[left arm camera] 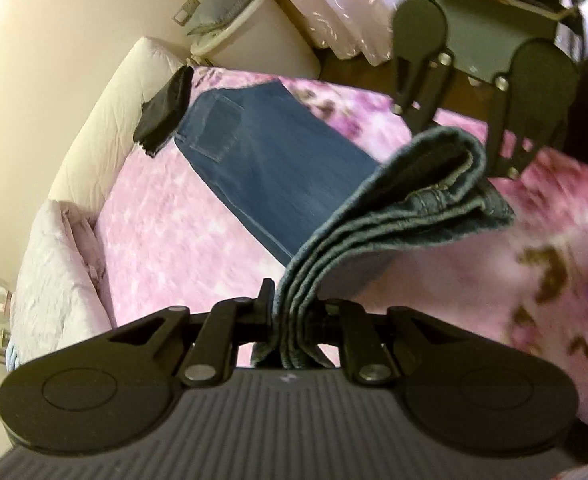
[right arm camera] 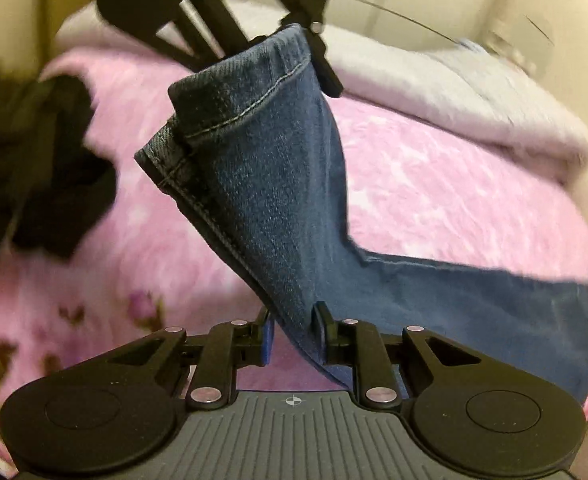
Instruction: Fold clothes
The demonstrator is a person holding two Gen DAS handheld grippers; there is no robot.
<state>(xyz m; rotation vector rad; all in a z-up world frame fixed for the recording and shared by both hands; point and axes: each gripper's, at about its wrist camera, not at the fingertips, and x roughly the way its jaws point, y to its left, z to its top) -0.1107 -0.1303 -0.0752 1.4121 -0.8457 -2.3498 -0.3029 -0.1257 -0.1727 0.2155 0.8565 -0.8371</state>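
Fingers of the left gripper [left arm camera: 290, 320] are clamped on the bunched hem of the jeans [left arm camera: 262, 160], and the right gripper [right arm camera: 294, 324] pinches the opposite hem edge, so the leg ends hang lifted at frame centre while the seat lies flat on the pink bedspread [left arm camera: 166, 240], upper left. Several stacked layers could slip from either pinch. Uneven pulling might skew the fold or drag the waist toward the black garment [left arm camera: 166, 108].
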